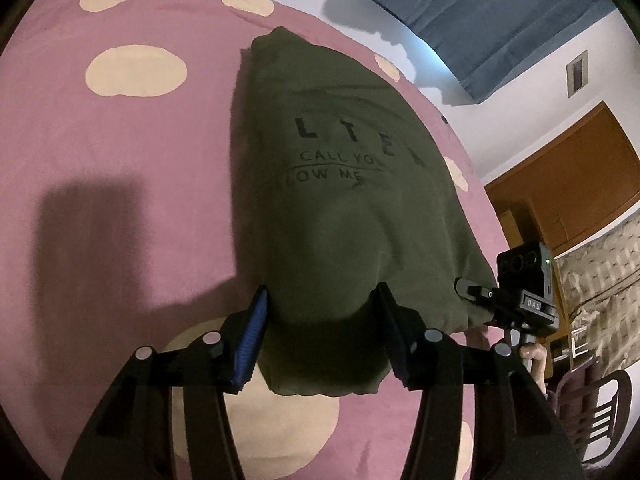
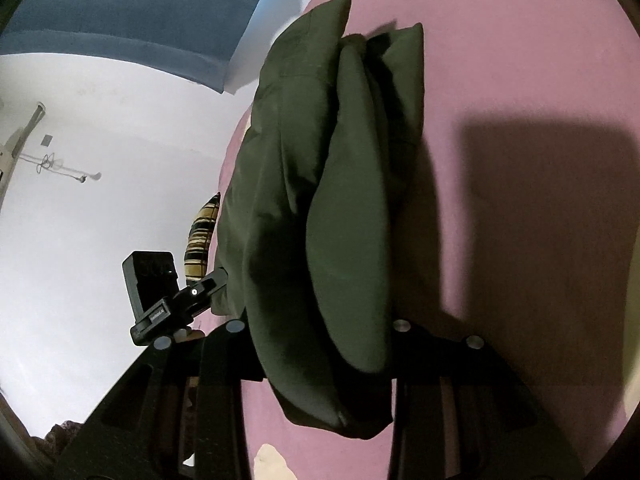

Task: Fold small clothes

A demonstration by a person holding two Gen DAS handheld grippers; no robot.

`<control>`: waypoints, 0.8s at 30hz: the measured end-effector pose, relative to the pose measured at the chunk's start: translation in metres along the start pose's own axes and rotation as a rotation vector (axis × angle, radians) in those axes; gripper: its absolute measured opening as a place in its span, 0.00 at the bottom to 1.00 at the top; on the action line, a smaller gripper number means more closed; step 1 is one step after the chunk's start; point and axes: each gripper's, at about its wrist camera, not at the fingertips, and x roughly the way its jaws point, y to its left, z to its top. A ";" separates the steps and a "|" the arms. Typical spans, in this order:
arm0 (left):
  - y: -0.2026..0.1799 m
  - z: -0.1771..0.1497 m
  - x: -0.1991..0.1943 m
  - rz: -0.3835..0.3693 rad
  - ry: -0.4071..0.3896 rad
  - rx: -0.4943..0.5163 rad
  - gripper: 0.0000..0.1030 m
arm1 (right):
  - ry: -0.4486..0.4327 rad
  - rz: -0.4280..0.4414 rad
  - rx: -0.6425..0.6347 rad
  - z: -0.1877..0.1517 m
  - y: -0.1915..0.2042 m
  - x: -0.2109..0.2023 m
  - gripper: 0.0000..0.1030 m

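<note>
An olive green garment with black lettering lies on a pink bedspread with cream spots. Its near edge is bunched between the blue-padded fingers of my left gripper, which is shut on the cloth. My right gripper grips the garment's right-hand edge. In the right wrist view the garment is gathered into thick folds and lifted. These folds fill my right gripper, which is shut on them, and they hide its fingertips. The left gripper meets the cloth at the left.
The bed's edge runs close to the garment's right side, with a wooden cabinet and a dark chair beyond. A blue padded headboard stands at the back. A striped cushion lies near the left gripper. A hand holds the right gripper.
</note>
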 end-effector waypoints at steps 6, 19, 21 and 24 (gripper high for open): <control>0.003 -0.009 -0.006 0.007 -0.024 0.013 0.53 | -0.009 -0.003 -0.004 -0.002 -0.002 -0.002 0.30; 0.004 -0.010 -0.006 0.016 -0.036 0.024 0.54 | -0.020 -0.022 -0.001 -0.004 0.006 0.004 0.32; 0.004 -0.010 -0.006 0.018 -0.038 0.028 0.54 | -0.021 -0.031 0.002 -0.003 0.008 0.004 0.33; 0.003 -0.009 -0.007 0.020 -0.039 0.035 0.55 | -0.023 -0.041 0.005 -0.004 0.010 0.005 0.36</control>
